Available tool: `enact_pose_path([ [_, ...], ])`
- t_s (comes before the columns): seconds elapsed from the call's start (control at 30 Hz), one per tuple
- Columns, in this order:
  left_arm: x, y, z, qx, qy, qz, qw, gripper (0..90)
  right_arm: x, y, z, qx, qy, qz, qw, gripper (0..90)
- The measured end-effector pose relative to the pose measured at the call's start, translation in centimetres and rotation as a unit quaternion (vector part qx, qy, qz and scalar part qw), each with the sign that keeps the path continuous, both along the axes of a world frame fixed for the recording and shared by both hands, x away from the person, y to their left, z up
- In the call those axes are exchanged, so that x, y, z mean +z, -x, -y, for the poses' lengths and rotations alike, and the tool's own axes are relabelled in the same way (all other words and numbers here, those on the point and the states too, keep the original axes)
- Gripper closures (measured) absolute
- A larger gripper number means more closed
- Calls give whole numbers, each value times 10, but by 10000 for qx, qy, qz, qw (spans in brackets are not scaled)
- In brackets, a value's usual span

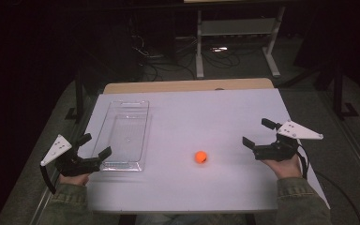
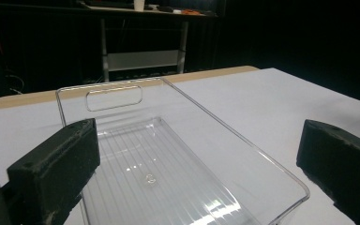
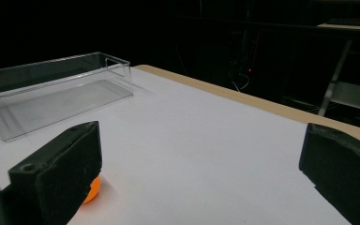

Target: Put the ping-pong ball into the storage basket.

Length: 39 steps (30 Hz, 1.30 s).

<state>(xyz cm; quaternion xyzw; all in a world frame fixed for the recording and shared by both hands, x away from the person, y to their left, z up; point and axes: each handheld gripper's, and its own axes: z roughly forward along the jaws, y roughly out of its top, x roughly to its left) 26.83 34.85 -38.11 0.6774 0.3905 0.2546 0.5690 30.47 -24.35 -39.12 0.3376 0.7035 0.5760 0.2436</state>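
Dim lab: white test table (image 1: pixel 178 187), cable tangle (image 1: pixel 168 58) under metal-frame bench (image 1: pixel 236 28).

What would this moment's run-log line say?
left gripper: open, at clear bin | right gripper: open, beside orange ball | ball on table

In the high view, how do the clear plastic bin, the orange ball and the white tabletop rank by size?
Largest to smallest:
1. white tabletop
2. clear plastic bin
3. orange ball
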Motion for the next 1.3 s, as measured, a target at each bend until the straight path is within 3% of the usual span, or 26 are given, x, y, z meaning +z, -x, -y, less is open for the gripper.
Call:
enact_pose_path([
  [0.3,1,1,3,-38,-55,-11,10000,0,-2,0,1,-41,16,-40,10000,0],
  [0.67,6,1,6,-65,-153,-169,9997,0,-2,-1,3,-91,-18,-52,9999,0],
  [1.3,20,-3,18,-332,-449,-219,9982,0,-3,-3,-1,-14,16,-92,10000,0],
])
